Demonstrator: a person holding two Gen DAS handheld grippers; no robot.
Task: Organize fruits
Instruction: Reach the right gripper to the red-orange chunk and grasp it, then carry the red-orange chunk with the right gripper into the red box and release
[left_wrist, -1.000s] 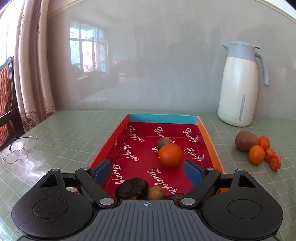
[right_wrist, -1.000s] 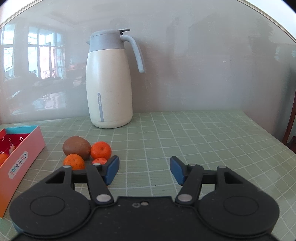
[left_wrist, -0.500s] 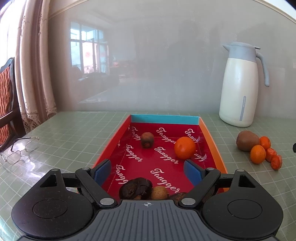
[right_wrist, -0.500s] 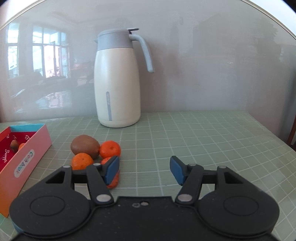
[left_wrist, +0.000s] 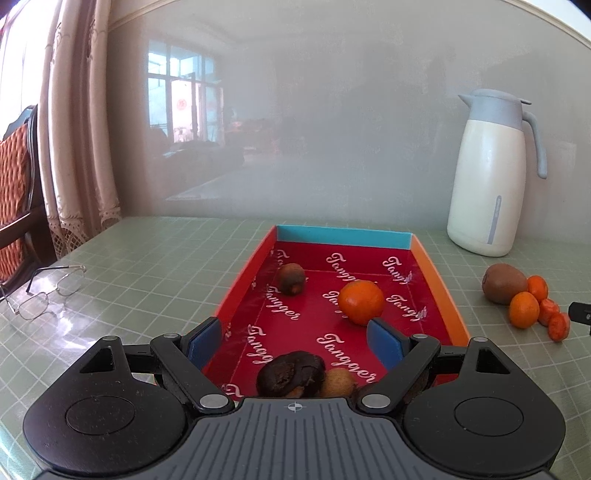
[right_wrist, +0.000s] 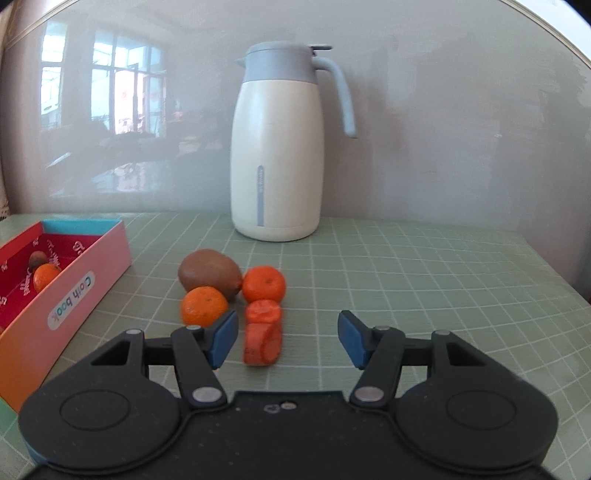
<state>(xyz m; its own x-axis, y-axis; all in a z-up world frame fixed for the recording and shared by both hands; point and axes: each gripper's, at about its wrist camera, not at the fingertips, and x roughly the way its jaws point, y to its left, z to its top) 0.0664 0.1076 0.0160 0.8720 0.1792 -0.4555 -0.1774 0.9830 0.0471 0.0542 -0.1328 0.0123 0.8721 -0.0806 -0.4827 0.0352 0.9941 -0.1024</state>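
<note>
The left wrist view looks forward and slightly down along its own fingers (left_wrist: 205, 341), low and close over the near end of the red-lined box (left_wrist: 436, 273), which runs up the centre of the frame toward the wall. The right wrist view sits equally low over the green checked tablecloth (right_wrist: 424, 280), facing the same wall, with the white thermal jug (right_wrist: 275, 158) at upper centre. Both views share the jug (left_wrist: 485, 184), at the right edge in the left view; the loose cluster around the kiwi (left_wrist: 504, 283), centre-left in the right view (right_wrist: 208, 273); and the box, whose pink side (right_wrist: 74, 291) fills the right view's left edge.
</note>
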